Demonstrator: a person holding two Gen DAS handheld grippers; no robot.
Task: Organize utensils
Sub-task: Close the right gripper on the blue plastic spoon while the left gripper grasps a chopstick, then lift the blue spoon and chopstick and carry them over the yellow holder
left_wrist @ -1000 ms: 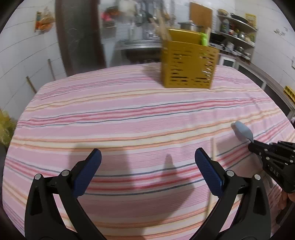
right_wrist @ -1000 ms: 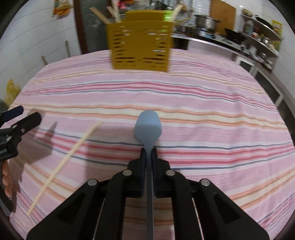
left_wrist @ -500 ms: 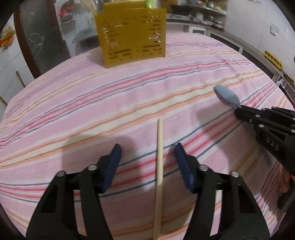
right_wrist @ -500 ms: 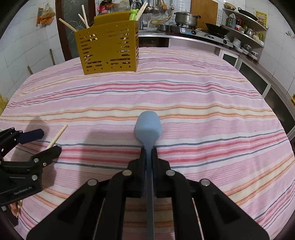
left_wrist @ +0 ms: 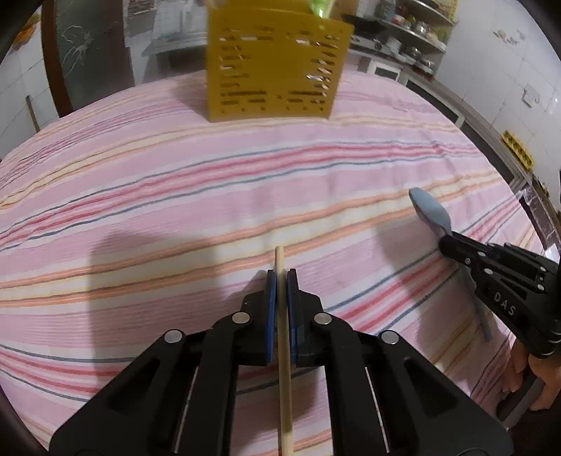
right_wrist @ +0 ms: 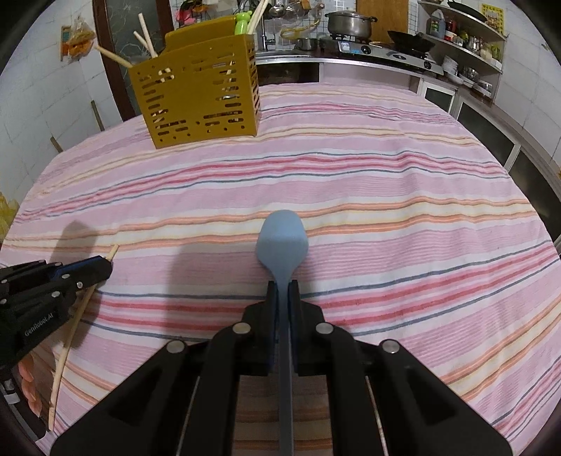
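A pale wooden chopstick (left_wrist: pixel 280 259) lies low over the striped tablecloth, and my left gripper (left_wrist: pixel 281 275) is shut on it near its far tip. From the right wrist view the same chopstick (right_wrist: pixel 70 336) runs under the left gripper (right_wrist: pixel 101 266). My right gripper (right_wrist: pixel 281 286) is shut on the neck of a light blue spoon (right_wrist: pixel 282 240), whose bowl points ahead. The left wrist view shows that spoon (left_wrist: pixel 429 210) and the right gripper (left_wrist: pixel 447 242) at the right. A yellow slotted utensil holder (right_wrist: pixel 200 101) stands at the table's far side with several chopsticks in it.
The pink striped tablecloth (right_wrist: pixel 385 196) covers the whole table. Behind it runs a kitchen counter with a stove and a pot (right_wrist: pixel 349 22), and shelves (right_wrist: pixel 466 38) at the right. A person's fingers (left_wrist: pixel 526 379) hold the right gripper's handle.
My left gripper swung over the chopstick and went from wide open to shut on it. The right gripper kept its hold on the blue spoon and shifted a little across the table.
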